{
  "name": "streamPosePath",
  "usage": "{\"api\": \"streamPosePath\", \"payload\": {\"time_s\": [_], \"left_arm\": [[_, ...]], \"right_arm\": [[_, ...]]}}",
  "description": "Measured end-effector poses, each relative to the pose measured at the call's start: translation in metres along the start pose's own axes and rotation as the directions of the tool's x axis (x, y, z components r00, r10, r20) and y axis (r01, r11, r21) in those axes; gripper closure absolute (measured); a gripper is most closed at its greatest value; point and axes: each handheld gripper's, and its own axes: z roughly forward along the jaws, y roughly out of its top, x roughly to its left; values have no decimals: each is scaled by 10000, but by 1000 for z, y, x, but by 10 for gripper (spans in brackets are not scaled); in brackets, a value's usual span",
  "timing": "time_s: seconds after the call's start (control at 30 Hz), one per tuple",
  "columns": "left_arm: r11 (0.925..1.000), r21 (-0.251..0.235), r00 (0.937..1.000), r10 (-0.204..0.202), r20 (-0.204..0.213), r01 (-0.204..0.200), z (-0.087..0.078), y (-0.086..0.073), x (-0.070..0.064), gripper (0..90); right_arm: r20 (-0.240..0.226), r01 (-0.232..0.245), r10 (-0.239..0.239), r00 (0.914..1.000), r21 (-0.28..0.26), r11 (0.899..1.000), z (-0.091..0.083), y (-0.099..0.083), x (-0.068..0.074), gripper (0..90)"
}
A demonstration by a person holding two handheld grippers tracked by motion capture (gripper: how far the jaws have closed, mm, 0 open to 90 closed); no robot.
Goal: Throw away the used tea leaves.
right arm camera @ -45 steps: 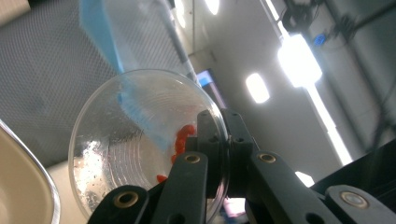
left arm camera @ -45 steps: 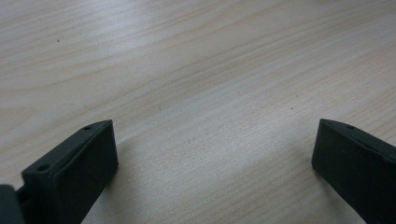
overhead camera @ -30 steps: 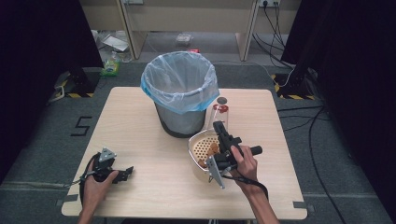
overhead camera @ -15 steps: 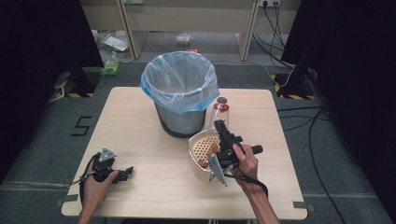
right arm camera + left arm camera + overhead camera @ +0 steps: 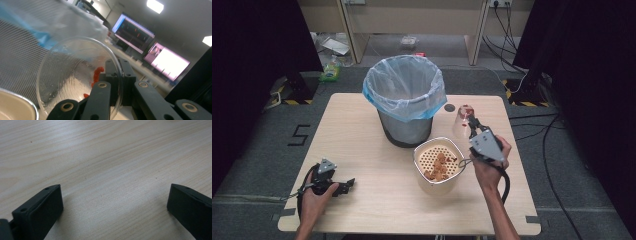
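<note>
I count one tabletop [image 5: 362,135], carrying one mesh bin [image 5: 404,107] with a single blue-edged liner, one cream perforated basket [image 5: 438,165] holding a small cluster of brown pieces, and one clear plastic cup [image 5: 460,121]. Two grippers: left [image 5: 343,186], right [image 5: 474,125].

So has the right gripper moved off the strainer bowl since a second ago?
Yes. The right gripper went from above the strainer bowl back toward the table's far right, clamping the clear cup.

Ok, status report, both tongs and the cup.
Right tongs shut on clear cup's rim, cup tipped beside the bin. Left tongs open, empty, low over table. Strainer pot close by the cup.
</note>
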Motion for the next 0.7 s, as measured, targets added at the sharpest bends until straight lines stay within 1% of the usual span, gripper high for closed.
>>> {"api": "streamPosePath", "payload": {"time_s": [0.03, 0.07, 0.13, 0.2, 0.27, 0.3, 0.4, 0.53, 0.7], "left_arm": [[10000, -1, 10000, -2, 1, 2, 0, 0, 0, 0], [10000, -2, 10000, -1, -1, 1, 0, 0, 0, 0], [10000, -1, 10000, 1, -2, -1, 0, 0, 0, 0], [10000, 1, 10000, -1, 1, 1, 0, 0, 0, 0], [10000, 4, 10000, 0, 1, 0, 0, 0, 0, 0], [10000, 3, 10000, -2, 2, 2, 0, 0, 0, 0], [10000, -2, 10000, -6, 2, 6, 0, 0, 0, 0], [10000, -3, 10000, -7, 1, 7, 0, 0, 0, 0], [10000, -2, 10000, -5, -1, 5, 0, 0, 0, 0]], "right_arm": [[-58, -374, 374, 9993, 61, 9993, 1, -1, -6, 878], [-67, -570, 571, 9983, 147, 9983, 1, -1, -12, 878], [99, -671, 669, 9977, 235, 9975, 1, 1, -19, 878], [1, -927, 927, 9957, 304, 9952, 3, 3, -25, 878], [-20, -1012, 1013, 9949, 361, 9942, 5, 6, -31, 878], [-89, -1266, 1270, 9919, 366, 9913, 7, 6, -34, 878], [-294, -1654, 1668, 9856, 441, 9852, 11, 10, -41, 878], [-392, -1819, 1838, 9822, 462, 9822, 19, 17, -49, 878], [-533, -1981, 2006, 9782, 500, 9789, 31, 33, -57, 878]]}}
